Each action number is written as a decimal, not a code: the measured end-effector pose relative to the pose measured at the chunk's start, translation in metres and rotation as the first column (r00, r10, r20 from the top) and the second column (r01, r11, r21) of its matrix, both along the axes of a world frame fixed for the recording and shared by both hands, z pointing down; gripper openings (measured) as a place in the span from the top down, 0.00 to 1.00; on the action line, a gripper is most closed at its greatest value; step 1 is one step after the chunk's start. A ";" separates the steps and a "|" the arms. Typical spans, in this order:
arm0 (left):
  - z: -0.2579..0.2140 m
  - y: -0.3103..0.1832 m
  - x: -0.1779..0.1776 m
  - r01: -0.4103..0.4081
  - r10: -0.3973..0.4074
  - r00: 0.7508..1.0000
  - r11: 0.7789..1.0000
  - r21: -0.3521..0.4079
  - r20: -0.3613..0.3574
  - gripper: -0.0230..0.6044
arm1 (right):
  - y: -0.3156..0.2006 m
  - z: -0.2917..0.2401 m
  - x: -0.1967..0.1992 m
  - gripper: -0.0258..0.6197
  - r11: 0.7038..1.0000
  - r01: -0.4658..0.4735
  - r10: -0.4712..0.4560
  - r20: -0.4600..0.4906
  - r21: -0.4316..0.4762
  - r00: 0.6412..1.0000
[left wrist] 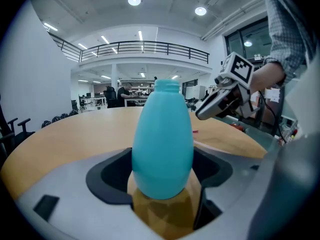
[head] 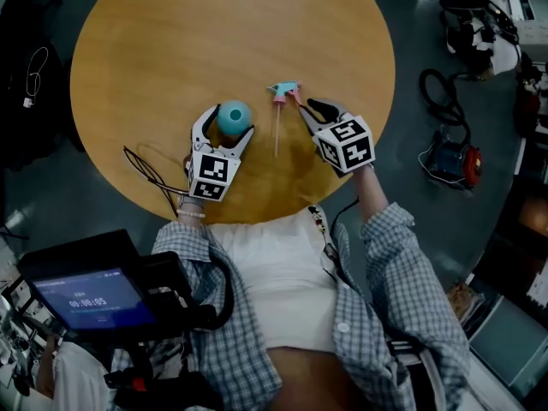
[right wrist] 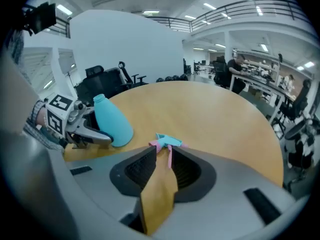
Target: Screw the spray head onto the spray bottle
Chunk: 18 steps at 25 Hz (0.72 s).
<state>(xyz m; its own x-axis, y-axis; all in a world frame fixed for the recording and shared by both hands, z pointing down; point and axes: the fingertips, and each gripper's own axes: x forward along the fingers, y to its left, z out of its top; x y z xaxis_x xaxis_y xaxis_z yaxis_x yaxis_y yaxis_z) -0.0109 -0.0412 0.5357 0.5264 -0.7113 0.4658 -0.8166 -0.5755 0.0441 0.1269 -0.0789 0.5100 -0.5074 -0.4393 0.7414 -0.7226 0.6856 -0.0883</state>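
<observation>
Checked sleeves (head: 390,255) reach two grippers by the tabletop's (head: 214,41) near edge. The left gripper (head: 228,122) clamps the one bottle (head: 233,116), which is teal, upright and open-necked. The right gripper's (head: 301,103) jaws stand slightly apart, with the one teal-and-pink spray head (head: 283,90) lying at their tips.

Wide tabletop (head: 171,50) lies open beyond bottle (head: 233,116) and spray head (head: 283,90).

Worktop (head: 171,41) of smooth wood with a soft sheen; on it a matt plastic bottle (head: 233,116) and a plastic spray head (head: 284,90)
</observation>
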 end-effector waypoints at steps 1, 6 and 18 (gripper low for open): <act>0.000 0.000 0.001 -0.002 0.002 1.000 1.000 0.000 0.002 0.37 | -0.008 0.003 0.000 0.83 1.000 0.028 -0.028 -0.029 -0.002 0.999; -0.002 0.000 0.003 -0.005 0.005 1.000 1.000 0.010 0.012 0.37 | -0.030 0.029 0.000 0.77 0.991 0.094 -0.108 -0.146 -0.100 0.983; -0.003 0.001 0.003 0.001 -0.001 1.000 1.000 0.011 0.017 0.37 | -0.025 0.068 0.000 0.86 0.985 0.022 -0.072 -0.289 -0.171 0.955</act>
<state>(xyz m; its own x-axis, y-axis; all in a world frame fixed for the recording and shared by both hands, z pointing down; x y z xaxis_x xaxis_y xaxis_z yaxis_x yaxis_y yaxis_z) -0.0082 -0.0404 0.5326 0.5173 -0.7171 0.4671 -0.8180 -0.5747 0.0236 0.1265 -0.1036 0.5778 -0.2738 -0.2799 0.9202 -0.7010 0.7131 0.0083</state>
